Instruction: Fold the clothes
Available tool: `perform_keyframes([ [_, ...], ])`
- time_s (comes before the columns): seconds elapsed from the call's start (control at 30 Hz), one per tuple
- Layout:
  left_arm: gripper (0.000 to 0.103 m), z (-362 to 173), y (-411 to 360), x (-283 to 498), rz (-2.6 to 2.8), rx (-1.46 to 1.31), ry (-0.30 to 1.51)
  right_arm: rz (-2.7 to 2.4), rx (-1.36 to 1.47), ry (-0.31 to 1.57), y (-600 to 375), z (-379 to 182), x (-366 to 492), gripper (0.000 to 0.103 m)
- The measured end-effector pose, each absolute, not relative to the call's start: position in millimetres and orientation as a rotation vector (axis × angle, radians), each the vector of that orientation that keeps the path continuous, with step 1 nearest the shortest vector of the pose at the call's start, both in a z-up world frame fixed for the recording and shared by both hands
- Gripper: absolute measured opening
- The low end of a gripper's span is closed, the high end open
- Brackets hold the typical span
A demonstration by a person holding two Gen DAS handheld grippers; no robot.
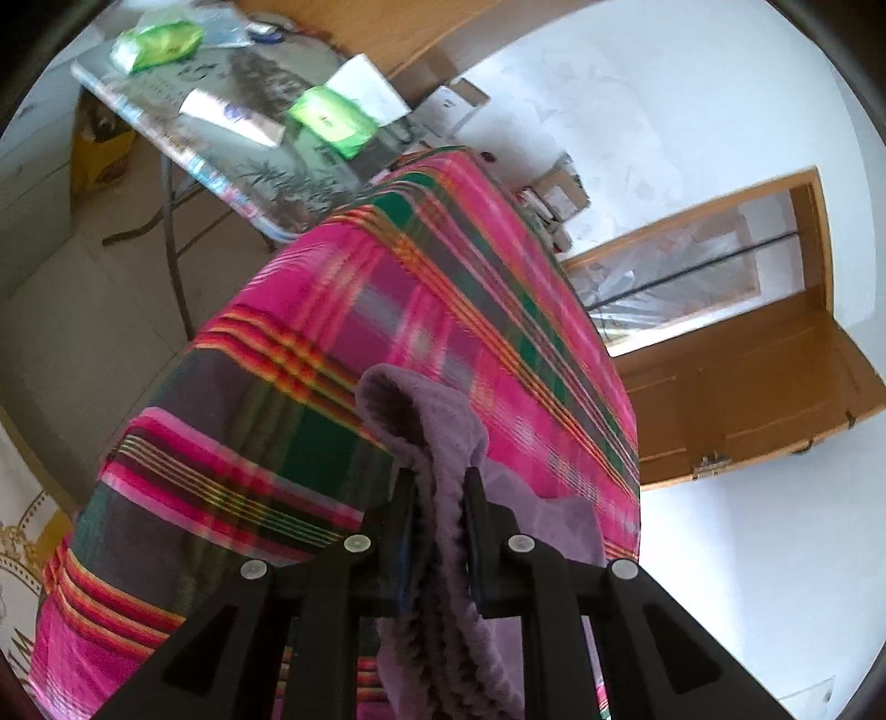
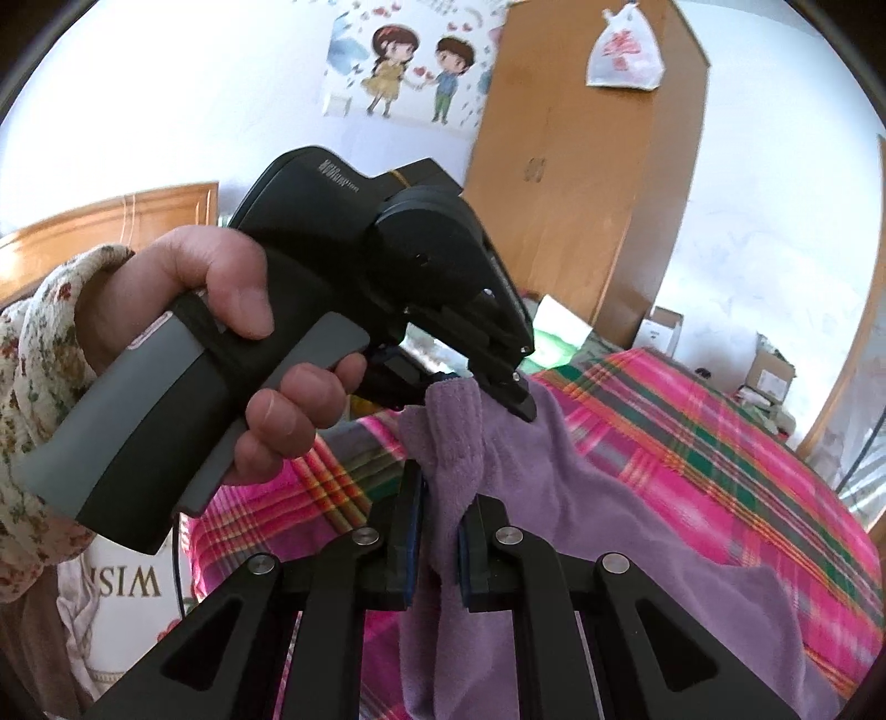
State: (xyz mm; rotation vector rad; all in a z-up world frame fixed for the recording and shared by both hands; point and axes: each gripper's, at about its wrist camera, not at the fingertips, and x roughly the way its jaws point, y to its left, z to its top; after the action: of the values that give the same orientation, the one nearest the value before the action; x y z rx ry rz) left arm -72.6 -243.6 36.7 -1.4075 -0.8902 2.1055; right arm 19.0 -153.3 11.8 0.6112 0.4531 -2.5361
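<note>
A purple cloth (image 2: 609,498) hangs lifted above a bed with a pink plaid sheet (image 2: 720,432). My left gripper (image 1: 440,482) is shut on a bunched edge of the purple cloth (image 1: 437,432), whose corner curls up over the fingers. My right gripper (image 2: 440,498) is shut on another gathered edge of the same cloth. In the right wrist view the left gripper (image 2: 515,387), held by a hand (image 2: 221,310) in a floral sleeve, pinches the cloth just ahead and above. The rest of the cloth trails down to the right onto the sheet.
A folding table (image 1: 221,144) beyond the bed holds green packets (image 1: 332,119) and papers. A wooden door (image 1: 747,376) stands open at the right. A wooden wardrobe (image 2: 581,183) with a hanging plastic bag (image 2: 626,50), cardboard boxes (image 2: 769,371) and a wall sticker lie behind.
</note>
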Motion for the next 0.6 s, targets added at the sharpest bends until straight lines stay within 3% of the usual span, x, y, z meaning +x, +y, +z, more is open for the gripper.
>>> perform_keyframes([
  [0.6,0.016,81,-150,-60,2.064,-1.339,-0.705,-2.703,0.507,0.342,-73,35,52,0.011],
])
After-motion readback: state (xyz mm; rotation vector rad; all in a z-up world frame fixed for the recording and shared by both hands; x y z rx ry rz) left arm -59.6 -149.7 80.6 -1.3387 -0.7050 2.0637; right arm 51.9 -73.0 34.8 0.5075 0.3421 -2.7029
